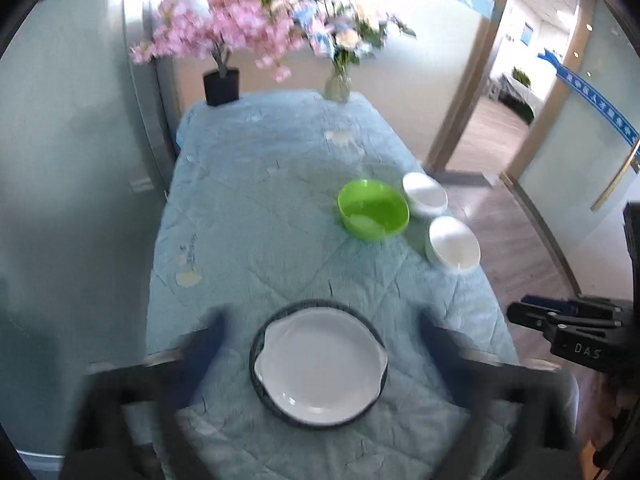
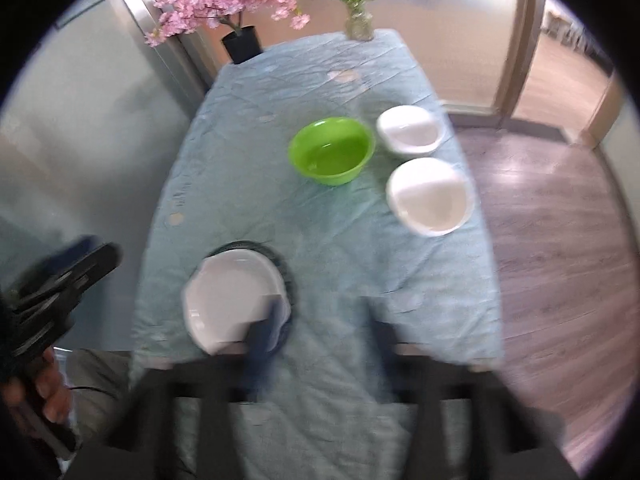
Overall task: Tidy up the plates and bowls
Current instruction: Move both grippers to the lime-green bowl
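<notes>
- Two stacked plates sit near the table's (image 1: 240, 208) front edge in the left wrist view: a white plate (image 1: 320, 364) on a dark-rimmed plate (image 1: 256, 344); the left gripper (image 1: 320, 336) hangs above them, fingers spread wide, nothing between; a green bowl (image 1: 373, 209) and two white bowls (image 1: 424, 194) (image 1: 454, 243) stand by the right edge.
- Right wrist view: the right gripper (image 2: 320, 320) is blurred, fingers apart over bare cloth, gripping nothing; the plates lie at the front left; the bowls by the right edge.
</notes>
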Motion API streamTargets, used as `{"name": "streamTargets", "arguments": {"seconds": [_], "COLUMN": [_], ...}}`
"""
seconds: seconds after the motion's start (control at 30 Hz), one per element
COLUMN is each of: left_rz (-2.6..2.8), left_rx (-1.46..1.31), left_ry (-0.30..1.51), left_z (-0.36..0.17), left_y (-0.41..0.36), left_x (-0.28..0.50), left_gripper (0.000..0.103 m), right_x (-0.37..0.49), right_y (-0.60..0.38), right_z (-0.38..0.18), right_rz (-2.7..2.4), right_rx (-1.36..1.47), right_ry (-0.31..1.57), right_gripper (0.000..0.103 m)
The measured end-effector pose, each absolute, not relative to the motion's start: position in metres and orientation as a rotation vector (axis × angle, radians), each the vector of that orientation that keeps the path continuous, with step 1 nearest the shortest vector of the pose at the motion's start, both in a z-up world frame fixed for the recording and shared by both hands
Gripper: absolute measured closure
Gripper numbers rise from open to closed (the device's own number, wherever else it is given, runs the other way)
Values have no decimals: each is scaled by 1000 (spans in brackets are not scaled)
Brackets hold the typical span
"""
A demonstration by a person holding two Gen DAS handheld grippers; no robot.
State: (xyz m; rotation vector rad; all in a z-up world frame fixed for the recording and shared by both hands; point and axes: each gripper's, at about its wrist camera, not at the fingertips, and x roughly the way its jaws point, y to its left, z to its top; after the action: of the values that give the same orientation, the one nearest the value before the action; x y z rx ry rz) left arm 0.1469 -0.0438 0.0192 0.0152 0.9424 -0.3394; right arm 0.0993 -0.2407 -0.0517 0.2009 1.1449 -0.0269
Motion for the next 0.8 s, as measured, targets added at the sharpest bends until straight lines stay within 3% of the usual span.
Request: {"name": "streamTargets", "arguments": {"seconds": [0.07,0.1,0.13,0.47,0.8], "left_rz": [-362,-368,-372,-490,-460], "left_rx": [7,15,24,-47,34], "left_ry": [914,927,940,1017,1060], "left_z": [26,26,26,23,-1], "left_y": [-51,-55,-58,-83,-113], "left_x": [148,151,154,236,376], "left_gripper": [1,1,1,1,1], "right_x": [98,99,99,149,242], "right_y": [-250,-256,-260,-293,-298], "right_z": [-47,-45,-44,-41,-83], "right_rz": [-5,8,4,-30,-42], "right_rx": [257,296,316,398,330], "right_ry": [1100,1081,1065,1006,1173], "right_gripper": [72,41,3,1,1]}}
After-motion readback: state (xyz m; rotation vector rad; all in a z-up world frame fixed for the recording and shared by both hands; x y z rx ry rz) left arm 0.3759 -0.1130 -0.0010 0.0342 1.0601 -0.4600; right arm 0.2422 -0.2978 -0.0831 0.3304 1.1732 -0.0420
